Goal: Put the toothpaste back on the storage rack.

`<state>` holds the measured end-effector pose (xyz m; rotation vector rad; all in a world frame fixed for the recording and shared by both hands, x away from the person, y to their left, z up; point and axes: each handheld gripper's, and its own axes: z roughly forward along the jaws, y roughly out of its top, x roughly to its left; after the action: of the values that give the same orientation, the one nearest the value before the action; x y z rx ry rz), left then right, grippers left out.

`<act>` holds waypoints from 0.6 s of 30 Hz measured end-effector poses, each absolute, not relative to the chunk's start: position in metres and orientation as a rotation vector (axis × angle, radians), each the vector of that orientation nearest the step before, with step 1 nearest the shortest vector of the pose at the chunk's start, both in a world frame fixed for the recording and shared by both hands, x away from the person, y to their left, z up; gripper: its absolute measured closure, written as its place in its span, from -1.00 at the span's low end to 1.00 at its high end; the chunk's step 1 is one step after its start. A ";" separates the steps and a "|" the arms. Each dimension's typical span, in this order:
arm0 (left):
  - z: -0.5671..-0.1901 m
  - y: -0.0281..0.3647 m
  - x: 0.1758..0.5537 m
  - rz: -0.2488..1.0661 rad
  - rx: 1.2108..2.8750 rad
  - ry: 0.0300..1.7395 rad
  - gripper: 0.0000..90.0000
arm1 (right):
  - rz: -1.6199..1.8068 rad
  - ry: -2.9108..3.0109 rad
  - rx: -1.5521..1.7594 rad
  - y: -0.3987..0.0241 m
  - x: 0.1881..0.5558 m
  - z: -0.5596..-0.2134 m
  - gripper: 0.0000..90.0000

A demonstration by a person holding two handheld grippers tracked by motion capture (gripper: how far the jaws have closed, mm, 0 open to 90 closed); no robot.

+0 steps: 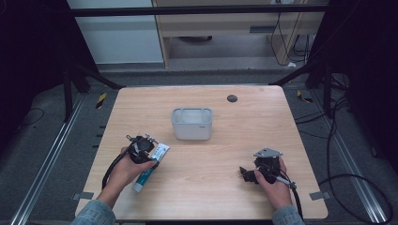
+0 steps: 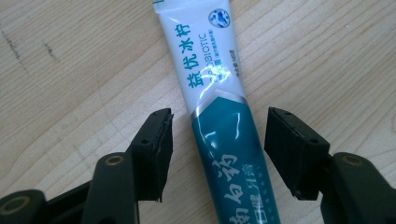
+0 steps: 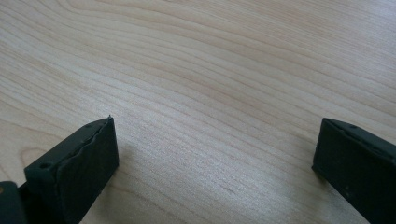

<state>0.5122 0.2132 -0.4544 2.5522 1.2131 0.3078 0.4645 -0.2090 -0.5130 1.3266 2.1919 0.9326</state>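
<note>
— Pale wooden table [image 1: 206, 197] nearest us: what is lying on it?

— A soft white-and-teal toothpaste tube [image 2: 219, 116] is lying flat, sitting between the left gripper [image 2: 217, 149]'s half-open jaws; neither pad is touching it yet.

— And handling?

— Probably light, squashy and slick; gripping across the teal body looks best.

— The right gripper [image 3: 215, 163]?

— Gaping wide over bare wood. Farther off, a grey plastic tub [image 1: 191, 123] is standing.

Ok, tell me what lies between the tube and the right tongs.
Bare wood: in the high view the table is bare between the tube and the right tongs.
</note>
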 end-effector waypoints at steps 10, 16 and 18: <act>-0.458 0.210 0.515 0.295 2.557 1.222 0.05 | 0.934 2.193 1.321 -0.209 0.465 -0.513 -0.99; -0.461 0.208 0.518 0.284 2.559 1.232 0.10 | 0.934 2.193 1.321 -0.209 0.465 -0.513 -0.99; -0.461 0.208 0.519 0.286 2.562 1.233 0.10 | 0.934 2.193 1.321 -0.209 0.465 -0.513 -0.99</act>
<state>0.5186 0.2079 -0.4610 2.5616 1.2333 0.2863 0.4654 -0.2090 -0.5132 1.3207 2.1933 0.9343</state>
